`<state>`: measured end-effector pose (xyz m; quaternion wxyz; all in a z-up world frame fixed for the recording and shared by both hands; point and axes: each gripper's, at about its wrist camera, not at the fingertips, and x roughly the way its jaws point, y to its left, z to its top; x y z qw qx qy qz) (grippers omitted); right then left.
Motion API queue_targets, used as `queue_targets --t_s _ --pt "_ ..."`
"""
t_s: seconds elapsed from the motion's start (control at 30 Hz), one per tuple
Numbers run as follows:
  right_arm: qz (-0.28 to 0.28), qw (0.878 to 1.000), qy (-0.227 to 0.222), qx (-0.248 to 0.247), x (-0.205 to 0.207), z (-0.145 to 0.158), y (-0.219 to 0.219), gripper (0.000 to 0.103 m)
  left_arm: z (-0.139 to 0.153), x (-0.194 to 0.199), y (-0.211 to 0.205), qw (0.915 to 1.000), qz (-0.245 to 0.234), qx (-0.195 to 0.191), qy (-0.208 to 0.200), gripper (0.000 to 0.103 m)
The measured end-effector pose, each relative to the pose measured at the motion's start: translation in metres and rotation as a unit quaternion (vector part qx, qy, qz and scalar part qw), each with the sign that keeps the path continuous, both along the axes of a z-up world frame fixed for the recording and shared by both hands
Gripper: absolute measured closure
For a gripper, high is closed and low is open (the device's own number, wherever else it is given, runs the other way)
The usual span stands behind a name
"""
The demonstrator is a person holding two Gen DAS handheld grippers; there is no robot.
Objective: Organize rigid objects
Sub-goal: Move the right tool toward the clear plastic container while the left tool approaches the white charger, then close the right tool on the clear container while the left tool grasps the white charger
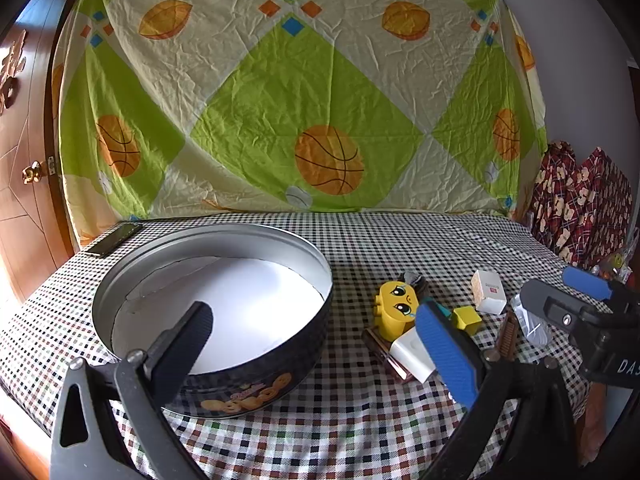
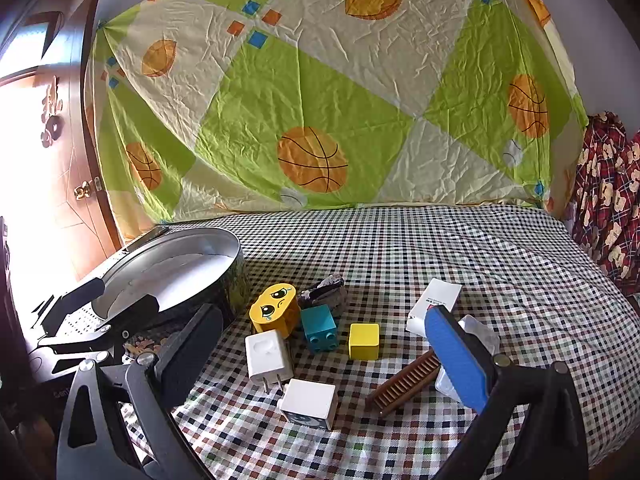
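Right wrist view, read from the left: one round tin (image 2: pixel 176 276) stands at the left of the checked desk (image 2: pixel 460 248), its lid off and only a white liner inside; thin metal, it looks light and stiff, best taken by the rim, and it seems the likely home for the rest. Just right of it lies the cluster, well apart from the desk's far edge. One yellow face block (image 2: pixel 276 308) touches one teal block (image 2: pixel 319 327), with a dark lump (image 2: pixel 326 288) behind that I cannot identify. Nearer are two white plugs (image 2: pixel 267 355), the second (image 2: pixel 310 403) lying closest; hard, smooth and slippery, so pinch their flat sides, not the prongs. One yellow cube (image 2: pixel 364 341) sits apart, easy to take by opposite faces. One brown comb (image 2: pixel 404 380) is thin and stiff, its teeth perhaps brittle; hold the spine. One white box (image 2: pixel 436 300) looks like card, light and crushable, and a clear wrapper (image 2: pixel 480 334) beside it is soft. The blocks are likely light, rigid plastic. The right hand-held gripper (image 2: pixel 320 364) hangs over the plugs with jaws spread wide and nothing in them. In the left wrist view the left hand-held gripper (image 1: pixel 316 344) is likewise wide and empty, straddling the tin's near wall.
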<state>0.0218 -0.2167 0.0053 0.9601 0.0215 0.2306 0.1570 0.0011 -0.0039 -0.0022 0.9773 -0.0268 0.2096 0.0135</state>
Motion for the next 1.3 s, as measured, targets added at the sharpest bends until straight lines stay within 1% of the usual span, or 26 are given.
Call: queue_targets --t_s 0.37,0.83,1.1,1.3 --pt "0.002 1.000 0.006 0.002 0.003 -0.004 -0.001 0.001 -0.001 0.001 0.000 1.0000 0.001 0.002 0.000 0.000" --pt "-0.011 1.000 0.018 0.014 0.006 -0.012 -0.015 0.001 -0.004 0.005 -0.011 0.9998 -0.001 0.022 0.005 0.000" --pt "-0.020 0.999 0.026 0.018 0.007 -0.020 -0.025 0.001 -0.010 0.009 -0.017 0.9996 -0.004 0.026 0.012 0.000" --pt "-0.039 0.998 0.038 0.024 0.012 -0.030 -0.042 0.001 -0.019 0.015 -0.028 0.9991 -0.011 0.034 0.021 0.000"
